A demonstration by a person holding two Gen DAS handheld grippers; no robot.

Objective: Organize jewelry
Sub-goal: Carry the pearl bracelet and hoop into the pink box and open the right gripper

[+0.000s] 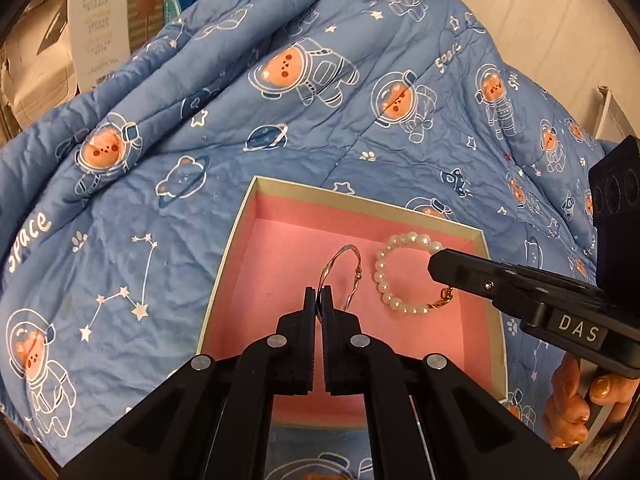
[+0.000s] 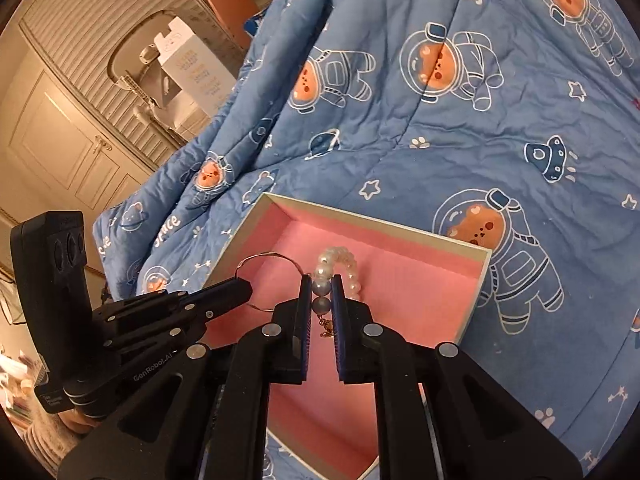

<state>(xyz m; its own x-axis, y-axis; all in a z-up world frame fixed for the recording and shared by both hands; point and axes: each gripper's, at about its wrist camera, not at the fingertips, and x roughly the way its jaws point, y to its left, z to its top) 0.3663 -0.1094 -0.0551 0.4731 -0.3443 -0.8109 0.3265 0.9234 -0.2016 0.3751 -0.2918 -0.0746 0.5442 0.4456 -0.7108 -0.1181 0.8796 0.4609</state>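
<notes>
A shallow box with a pink lining (image 1: 276, 276) (image 2: 412, 280) lies open on the blue quilt. My left gripper (image 1: 319, 294) is shut on a thin gold-toned wire bangle (image 1: 349, 245), whose loop sticks out past the fingertips over the pink floor. In the right wrist view my right gripper (image 2: 322, 286) is shut on a white pearl bracelet (image 2: 340, 258), with its small gold clasp dangling between the fingers. Both grippers sit side by side over the box: the right one (image 1: 440, 266) comes in from the right, the left one (image 2: 242, 286) from the left with the bangle (image 2: 272, 256).
A blue quilt printed with astronaut bears (image 1: 304, 76) covers the whole surface and bunches into folds at the back left. A white carton (image 1: 100, 28) stands behind it. A hand with painted nails (image 1: 576, 404) holds the right gripper's handle.
</notes>
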